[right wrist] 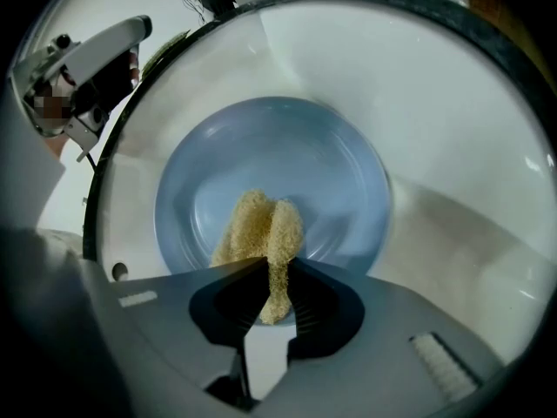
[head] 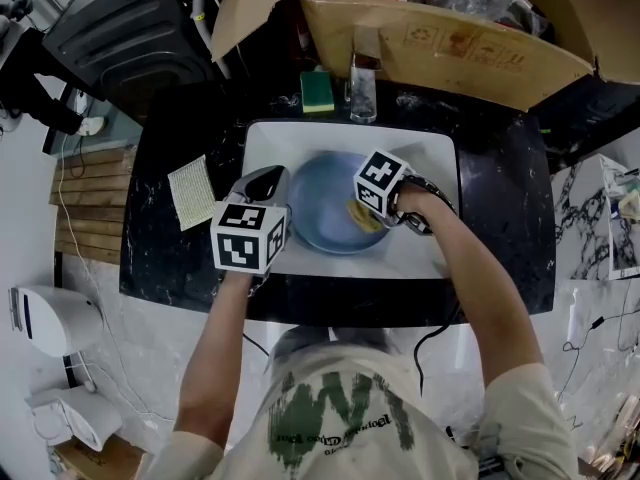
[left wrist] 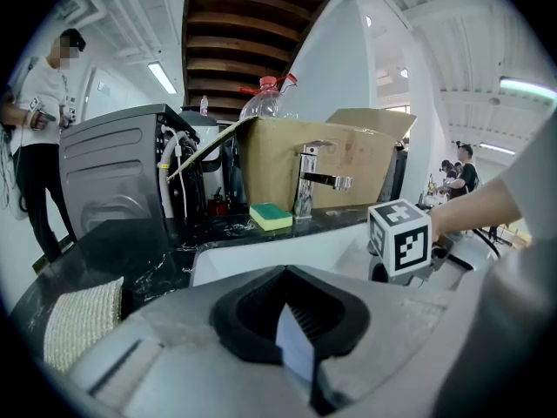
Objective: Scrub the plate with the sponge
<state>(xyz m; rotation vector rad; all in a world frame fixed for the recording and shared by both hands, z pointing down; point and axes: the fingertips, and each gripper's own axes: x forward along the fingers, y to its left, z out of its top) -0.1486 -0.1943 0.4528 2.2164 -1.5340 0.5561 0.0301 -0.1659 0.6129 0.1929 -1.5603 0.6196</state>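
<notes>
A pale blue plate (head: pixel 325 200) lies in the white sink (head: pixel 432 153). My left gripper (head: pixel 268 186) is at the plate's left rim; in the left gripper view a thin blue edge of the plate (left wrist: pixel 294 348) sits pinched between the shut jaws of the left gripper (left wrist: pixel 298 338). My right gripper (head: pixel 368 214) is over the plate's right part, shut on a folded yellow sponge (head: pixel 362 215). In the right gripper view the sponge (right wrist: pixel 261 229) sticks out of the right gripper (right wrist: pixel 274 264) and its tip rests on the plate (right wrist: pixel 305 159).
A green and yellow sponge (head: pixel 317 90) lies on the black counter behind the sink, beside the tap (head: pixel 362 86). A cardboard box (head: pixel 450 43) overhangs the back. A woven cloth (head: pixel 192 193) lies left of the sink. People stand in the background of the left gripper view.
</notes>
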